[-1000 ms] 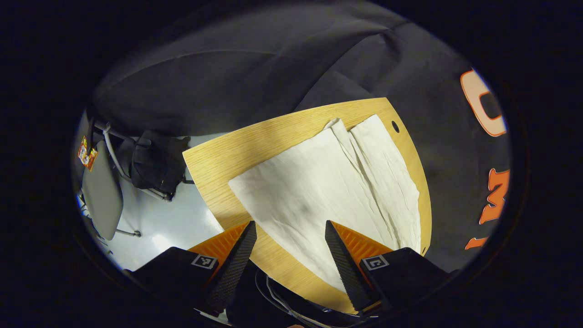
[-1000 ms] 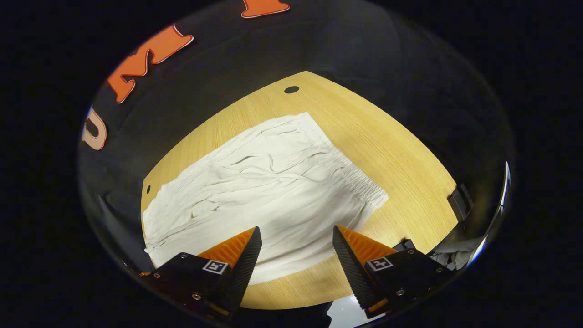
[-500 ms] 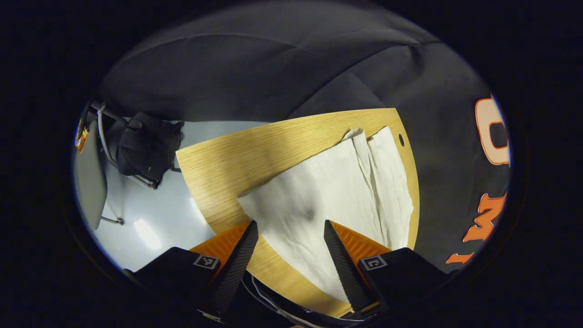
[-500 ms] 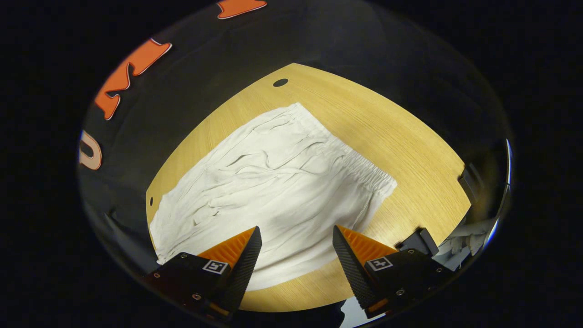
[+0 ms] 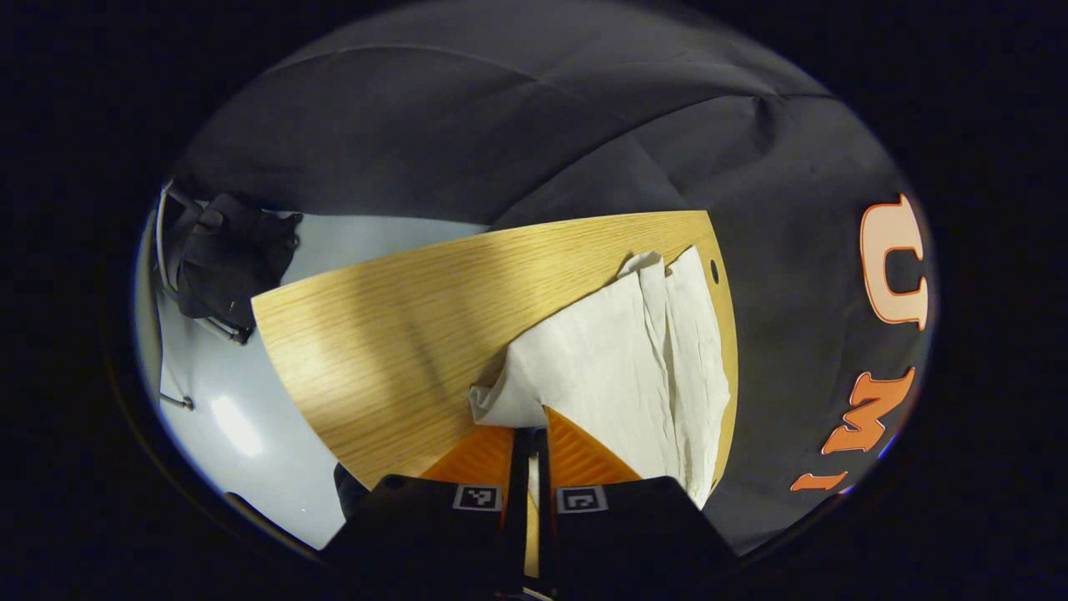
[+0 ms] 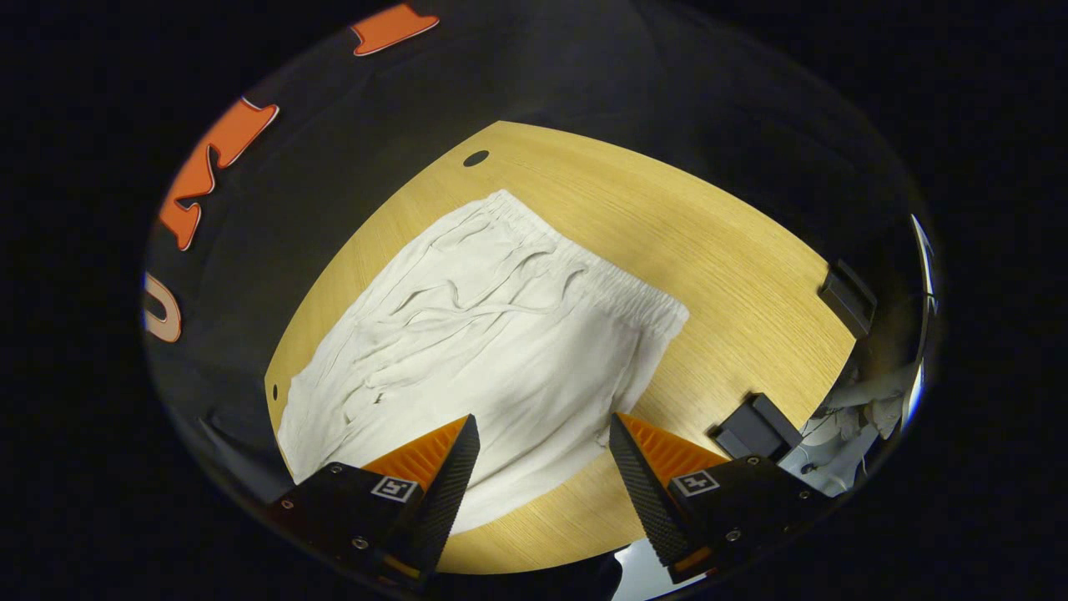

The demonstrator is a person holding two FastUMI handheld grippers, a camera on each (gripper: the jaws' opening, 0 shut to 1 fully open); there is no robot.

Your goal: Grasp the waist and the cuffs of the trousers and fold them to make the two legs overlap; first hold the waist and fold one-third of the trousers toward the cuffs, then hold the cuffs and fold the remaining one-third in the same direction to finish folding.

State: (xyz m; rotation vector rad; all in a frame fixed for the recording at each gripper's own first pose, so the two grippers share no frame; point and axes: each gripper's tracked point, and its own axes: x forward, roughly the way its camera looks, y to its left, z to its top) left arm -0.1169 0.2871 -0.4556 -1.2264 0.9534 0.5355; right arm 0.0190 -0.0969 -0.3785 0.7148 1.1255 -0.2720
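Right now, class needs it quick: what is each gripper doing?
Left gripper: closed on a corner of the white cloth trousers.
Right gripper: open, holding nothing, above the trousers.

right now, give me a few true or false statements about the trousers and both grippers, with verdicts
1. The left gripper has its fingers closed on a corner of the trousers. True.
2. The right gripper is clamped on the waistband. False: its fingers stand wide apart above the cloth, holding nothing.
3. The trousers lie on a wooden table. True.
4. The trousers are black. False: they are off-white.
5. The elastic waistband is visible in the right gripper view. True.
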